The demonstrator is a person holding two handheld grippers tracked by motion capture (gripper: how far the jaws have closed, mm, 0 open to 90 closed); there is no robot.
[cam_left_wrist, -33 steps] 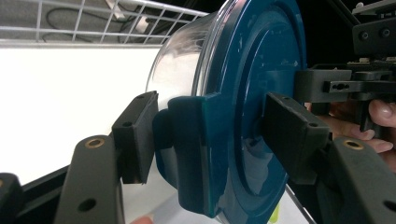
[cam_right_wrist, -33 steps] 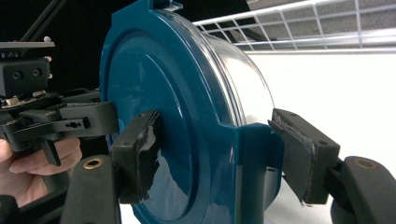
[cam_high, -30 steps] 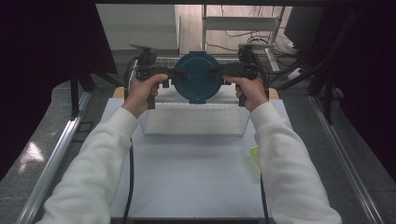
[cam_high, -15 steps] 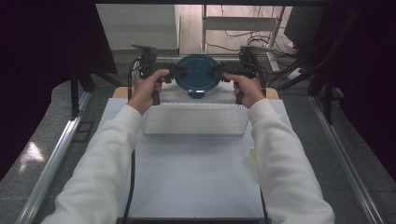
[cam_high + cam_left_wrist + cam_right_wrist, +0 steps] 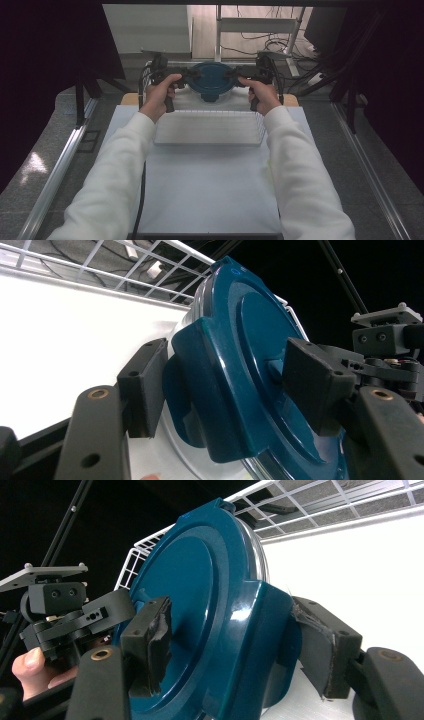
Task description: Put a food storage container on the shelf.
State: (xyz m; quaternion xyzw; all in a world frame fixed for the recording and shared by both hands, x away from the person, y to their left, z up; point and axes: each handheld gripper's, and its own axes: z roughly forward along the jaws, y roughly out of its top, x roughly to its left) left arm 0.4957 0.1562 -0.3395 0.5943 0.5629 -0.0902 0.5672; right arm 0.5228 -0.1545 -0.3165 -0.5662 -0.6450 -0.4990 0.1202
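Above far table edge: left gripper [image 5: 186,76] and right gripper [image 5: 239,75] both clamp blue lid [image 5: 212,80] tabs, container [image 5: 175,440] under lid, over white rack [image 5: 210,127].

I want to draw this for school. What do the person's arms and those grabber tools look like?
Both arms wear long white sleeves. Each hand holds a black gripper: the left gripper and right gripper each have two chunky black jaws with flat black pads and brass-coloured pins. A grey plate with screws tops the left one. A black cable trails beside the left sleeve.
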